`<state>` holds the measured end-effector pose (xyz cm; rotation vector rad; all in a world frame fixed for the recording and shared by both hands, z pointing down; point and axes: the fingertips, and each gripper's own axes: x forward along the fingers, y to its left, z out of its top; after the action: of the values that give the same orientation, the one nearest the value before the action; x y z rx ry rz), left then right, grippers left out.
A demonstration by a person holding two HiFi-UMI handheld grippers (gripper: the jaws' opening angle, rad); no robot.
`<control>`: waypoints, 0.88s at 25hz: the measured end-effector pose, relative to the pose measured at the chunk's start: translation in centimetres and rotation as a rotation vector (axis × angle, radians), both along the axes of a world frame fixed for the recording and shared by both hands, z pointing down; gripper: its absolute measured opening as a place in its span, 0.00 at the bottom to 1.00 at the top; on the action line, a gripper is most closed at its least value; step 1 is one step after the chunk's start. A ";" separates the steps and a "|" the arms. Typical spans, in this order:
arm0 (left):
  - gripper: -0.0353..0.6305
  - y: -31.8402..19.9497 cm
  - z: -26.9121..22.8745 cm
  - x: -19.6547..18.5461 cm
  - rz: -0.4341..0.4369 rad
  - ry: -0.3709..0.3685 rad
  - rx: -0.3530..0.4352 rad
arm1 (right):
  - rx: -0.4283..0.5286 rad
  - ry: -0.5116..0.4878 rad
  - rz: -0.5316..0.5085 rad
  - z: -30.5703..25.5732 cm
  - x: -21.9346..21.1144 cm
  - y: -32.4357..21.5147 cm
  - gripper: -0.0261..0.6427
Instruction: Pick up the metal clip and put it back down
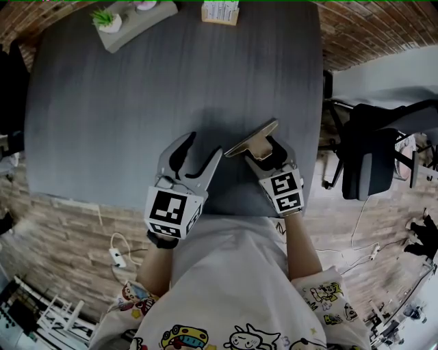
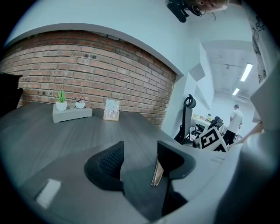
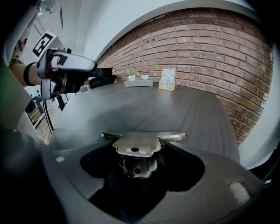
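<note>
The metal clip is a silvery folded plate with a wide flat lip. My right gripper is shut on it and holds it just over the dark grey table, near the front edge. In the right gripper view the clip lies across the jaws of the right gripper, its lip pointing forward. My left gripper hovers open a little to the left of the clip, with nothing between its fingers. The left gripper view shows that gripper with its jaws apart over bare table.
A grey planter tray with a small green plant and a card stand sit at the table's far edge. A black office chair stands to the right of the table. A power strip lies on the floor.
</note>
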<state>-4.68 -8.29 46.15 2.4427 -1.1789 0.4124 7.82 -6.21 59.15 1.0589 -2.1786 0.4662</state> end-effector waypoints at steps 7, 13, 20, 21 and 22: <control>0.42 -0.2 -0.2 -0.7 -0.007 0.003 0.004 | -0.008 0.011 -0.002 0.0 -0.2 -0.1 0.47; 0.41 -0.3 -0.5 -1.0 -0.010 0.004 0.016 | -0.011 0.014 0.004 -0.3 -0.3 -0.2 0.47; 0.41 -0.5 -1.4 -1.2 -0.019 0.008 0.041 | 0.002 -0.019 0.022 -1.6 -0.1 -0.4 0.47; 0.41 -0.6 -1.6 -1.2 -0.021 0.008 0.046 | 0.008 -0.023 0.024 -1.9 -0.1 -0.4 0.47; 0.41 -0.6 -1.8 -1.2 -0.023 0.008 0.051 | 0.013 -0.026 0.026 -2.2 0.0 -0.4 0.47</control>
<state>-5.90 -8.86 44.37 2.4689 -1.2274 0.3695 7.80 -6.62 56.93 1.0950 -2.1958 0.4808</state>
